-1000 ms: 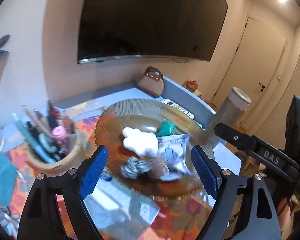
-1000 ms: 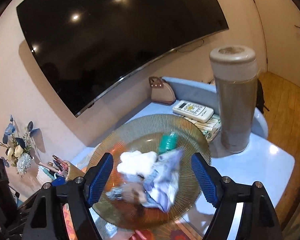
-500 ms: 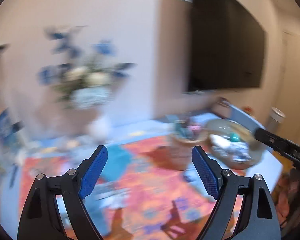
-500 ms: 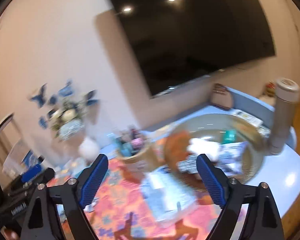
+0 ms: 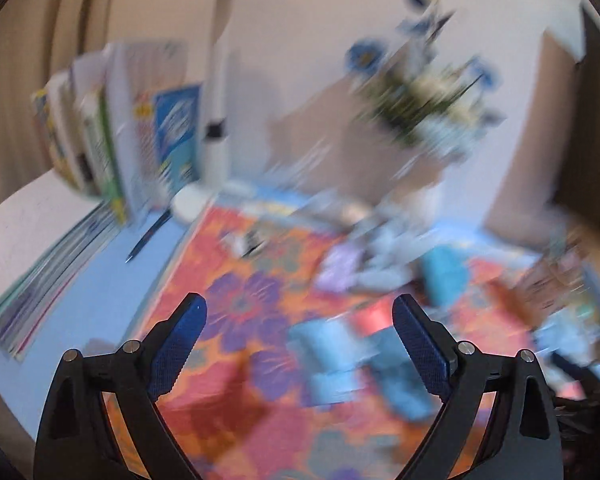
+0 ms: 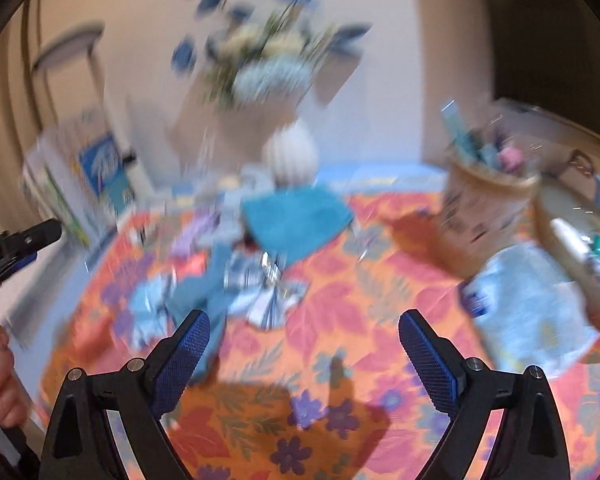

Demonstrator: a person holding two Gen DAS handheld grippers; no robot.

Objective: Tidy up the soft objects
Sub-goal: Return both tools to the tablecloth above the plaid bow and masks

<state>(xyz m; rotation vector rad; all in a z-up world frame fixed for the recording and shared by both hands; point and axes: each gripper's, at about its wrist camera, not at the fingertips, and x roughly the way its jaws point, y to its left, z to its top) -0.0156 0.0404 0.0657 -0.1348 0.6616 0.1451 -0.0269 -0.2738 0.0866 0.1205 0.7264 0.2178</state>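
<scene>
Both views are motion-blurred. My left gripper is open and empty above an orange floral tablecloth; blurred blue soft pieces lie between and beyond its fingers. My right gripper is open and empty above the same cloth. Ahead of it lie a teal cloth, a blue-and-white striped fabric piece, a blue fabric strip and a lilac item. The amber glass bowl holding soft items sits at the far right. The left gripper also shows at the right wrist view's left edge.
A white vase with blue flowers stands at the back. A woven basket of pens is beside the bowl, with a tissue pack in front. Books, a white lamp stem and a pen are at the left.
Both grippers have swung left, away from the glass bowl, and now face the scattered fabric pieces on the floral cloth. Both remain open and empty.
</scene>
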